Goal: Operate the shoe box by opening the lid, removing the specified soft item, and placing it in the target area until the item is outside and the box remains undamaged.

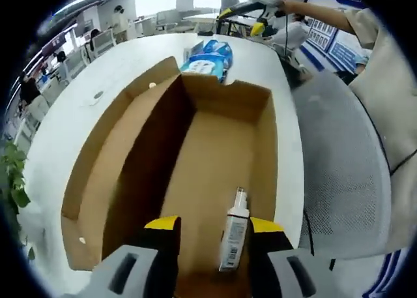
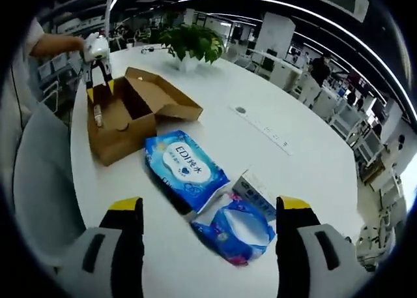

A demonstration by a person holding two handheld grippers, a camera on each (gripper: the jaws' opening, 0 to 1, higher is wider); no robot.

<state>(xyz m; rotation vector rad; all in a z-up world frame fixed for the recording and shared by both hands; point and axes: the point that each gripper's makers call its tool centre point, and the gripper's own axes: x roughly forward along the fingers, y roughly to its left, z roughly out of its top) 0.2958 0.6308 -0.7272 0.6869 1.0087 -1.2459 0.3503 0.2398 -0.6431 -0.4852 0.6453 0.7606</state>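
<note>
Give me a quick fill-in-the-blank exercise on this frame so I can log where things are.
1. The box sits on the white table with its lid ____.
2. The left gripper grips a small ____ over the box.
3. The blue wipes pack lies ____ the box.
4. The right gripper has its jaws ____.

Missing words: open; bottle; outside; open

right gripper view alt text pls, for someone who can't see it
Open right gripper hovers over a white table above a blue wipes pack and a torn blue packet. Beyond, the left gripper lifts a small bottle at an open cardboard box.
</note>
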